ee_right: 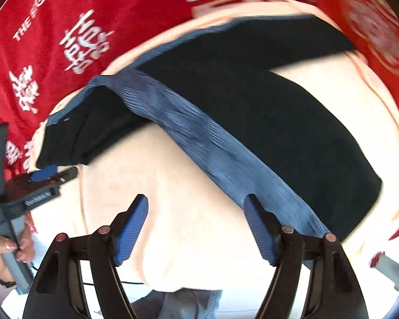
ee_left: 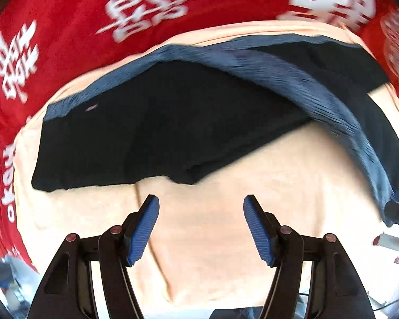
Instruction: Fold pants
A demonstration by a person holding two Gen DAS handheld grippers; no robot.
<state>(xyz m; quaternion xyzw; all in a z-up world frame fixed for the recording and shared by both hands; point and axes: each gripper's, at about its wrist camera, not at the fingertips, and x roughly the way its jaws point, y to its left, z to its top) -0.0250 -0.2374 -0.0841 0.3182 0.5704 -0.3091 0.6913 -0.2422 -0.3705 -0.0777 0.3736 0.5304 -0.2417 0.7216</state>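
Observation:
Black pants [ee_left: 173,122] with a blue-grey ribbed waistband [ee_left: 306,85] lie on a peach cloth [ee_left: 212,252]. My left gripper [ee_left: 200,202] hovers open over bare peach cloth, just short of the pants' near edge, and nothing sits between its blue pads. In the right wrist view the pants [ee_right: 279,106] spread to the right, and the waistband [ee_right: 199,138] runs diagonally down to behind the right finger. My right gripper [ee_right: 196,202] stands open with only peach cloth between its fingers. Both views are motion-blurred.
A red cloth with white characters [ee_left: 66,26] lies under the peach cloth and surrounds it at the far side. A hand [ee_right: 10,250] holds the left tool's grey handle at the right wrist view's left edge. Blue jeans [ee_right: 188,303] of the person show at the bottom.

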